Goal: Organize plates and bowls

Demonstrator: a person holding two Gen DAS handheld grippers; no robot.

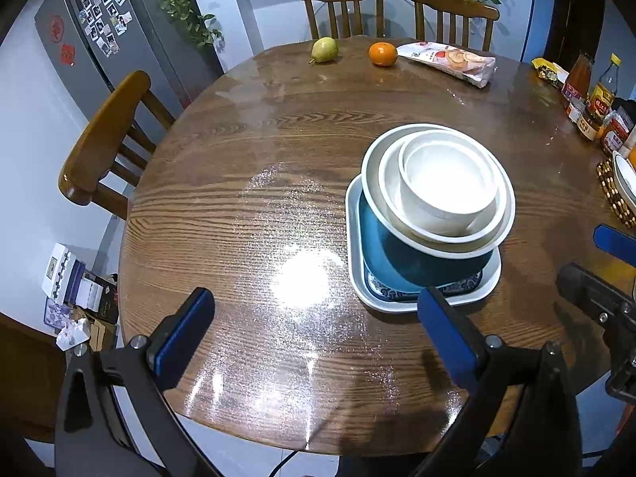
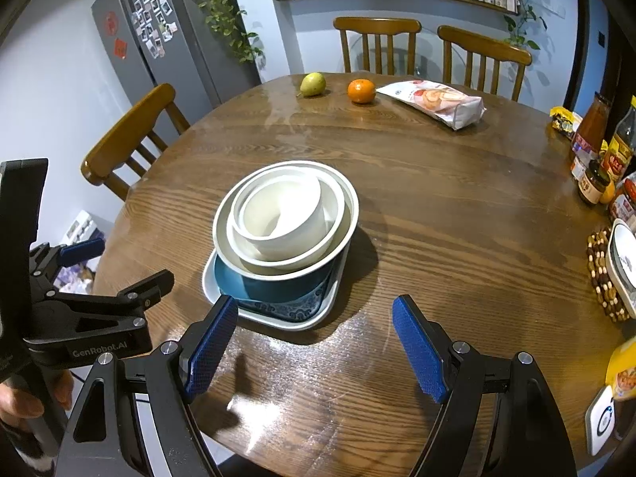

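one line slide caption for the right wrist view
Open right gripper faces nested white bowls stacked on a square plate on the round wooden table.

The left tongs [image 1: 316, 320] hang wide apart over the near edge of the round wooden counter [image 1: 254, 198], gripping nothing. Just ahead of the right blue pad sits a white square plate [image 1: 397, 305], carrying a blue-patterned plate [image 1: 375, 246], then a blue bowl [image 1: 433, 260], with two white bowls [image 1: 449, 187] nested inside it. At the far side lie a pear [image 1: 324, 50], an orange [image 1: 382, 54] and a snack bag [image 1: 451, 61]. The right tongs [image 1: 596, 274] poke in from the right edge.
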